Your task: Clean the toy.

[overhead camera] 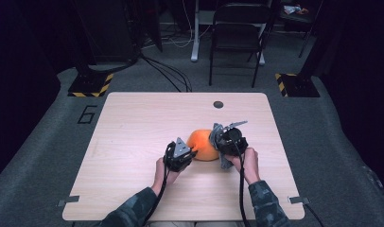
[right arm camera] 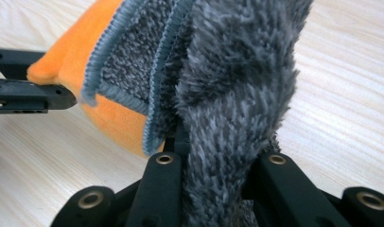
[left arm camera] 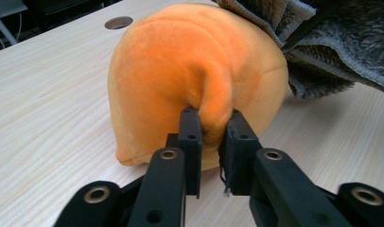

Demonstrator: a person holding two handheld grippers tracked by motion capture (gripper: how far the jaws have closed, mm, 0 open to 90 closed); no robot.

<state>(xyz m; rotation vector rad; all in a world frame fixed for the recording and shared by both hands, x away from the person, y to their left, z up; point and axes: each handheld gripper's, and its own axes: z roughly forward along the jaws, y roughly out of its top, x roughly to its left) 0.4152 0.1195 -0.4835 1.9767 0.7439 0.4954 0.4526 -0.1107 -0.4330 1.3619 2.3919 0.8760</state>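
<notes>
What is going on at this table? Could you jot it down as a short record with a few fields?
Setting: light wooden table, a person holding a gripper in each hand
Main thing: orange plush toy lying on the table
Left gripper: shut, pinching a fold of the orange plush
Right gripper: shut on a grey fuzzy cloth with a blue stitched edge
Contact: the cloth lies against the plush
Table detail: round cable hole near the far edge

Overhead forward-down — two close tong-cameras
</notes>
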